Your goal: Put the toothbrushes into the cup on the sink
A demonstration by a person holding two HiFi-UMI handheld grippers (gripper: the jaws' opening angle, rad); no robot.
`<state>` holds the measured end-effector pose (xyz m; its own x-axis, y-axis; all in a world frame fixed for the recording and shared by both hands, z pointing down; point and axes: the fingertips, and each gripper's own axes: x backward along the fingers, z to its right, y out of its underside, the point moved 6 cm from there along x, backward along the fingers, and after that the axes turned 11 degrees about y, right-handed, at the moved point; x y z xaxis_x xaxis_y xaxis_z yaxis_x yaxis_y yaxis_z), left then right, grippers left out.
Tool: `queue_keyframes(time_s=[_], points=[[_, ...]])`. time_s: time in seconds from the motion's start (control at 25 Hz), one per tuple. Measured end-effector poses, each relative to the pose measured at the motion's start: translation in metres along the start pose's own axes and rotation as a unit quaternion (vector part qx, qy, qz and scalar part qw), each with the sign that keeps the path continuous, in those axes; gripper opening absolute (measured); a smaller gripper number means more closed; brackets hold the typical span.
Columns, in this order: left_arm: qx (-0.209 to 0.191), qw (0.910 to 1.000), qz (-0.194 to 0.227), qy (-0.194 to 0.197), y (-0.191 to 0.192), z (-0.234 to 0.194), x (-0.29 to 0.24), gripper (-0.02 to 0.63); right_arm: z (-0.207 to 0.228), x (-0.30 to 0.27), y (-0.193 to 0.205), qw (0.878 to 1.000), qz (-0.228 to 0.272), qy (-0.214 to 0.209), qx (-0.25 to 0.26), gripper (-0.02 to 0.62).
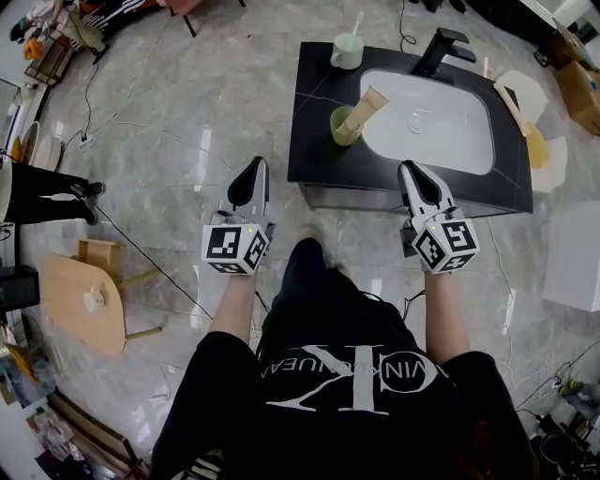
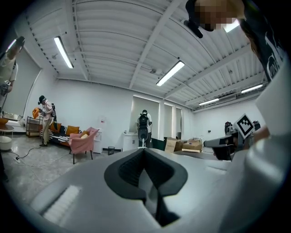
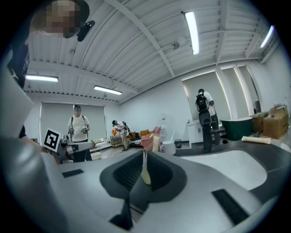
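Note:
The black sink counter (image 1: 319, 141) holds a white basin (image 1: 441, 122). At its back left stands a pale cup (image 1: 346, 52) with a toothbrush (image 1: 357, 22) upright in it. Nearer stands a green cup (image 1: 341, 127) holding a beige tube (image 1: 364, 109). My right gripper (image 1: 409, 169) hovers at the counter's front edge with its jaws together. In the right gripper view a thin cream sliver shows in the slit of my right gripper (image 3: 144, 153); I cannot tell what it is. My left gripper (image 1: 253, 167) hangs left of the counter over the floor, shut and empty, as the left gripper view (image 2: 144, 150) confirms.
A black faucet (image 1: 441, 47) rises behind the basin. A pale tray (image 1: 521, 94) and a yellow object (image 1: 536, 146) lie at the counter's right end. A wooden chair (image 1: 84, 300) and cables are on the floor at left. Other people stand in the room.

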<state>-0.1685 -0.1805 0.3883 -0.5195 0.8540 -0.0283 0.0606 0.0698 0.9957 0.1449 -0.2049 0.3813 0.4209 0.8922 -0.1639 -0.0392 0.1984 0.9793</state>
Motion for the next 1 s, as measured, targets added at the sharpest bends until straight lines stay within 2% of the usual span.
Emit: queue_keyframes(time_s=[1.0], points=[[-0.028,0.9991,0.029,-0.013,-0.028,0.016,0.025,0.011,-0.004,0.031,-0.026,0.999,0.051,-0.006,0.012,0.034]])
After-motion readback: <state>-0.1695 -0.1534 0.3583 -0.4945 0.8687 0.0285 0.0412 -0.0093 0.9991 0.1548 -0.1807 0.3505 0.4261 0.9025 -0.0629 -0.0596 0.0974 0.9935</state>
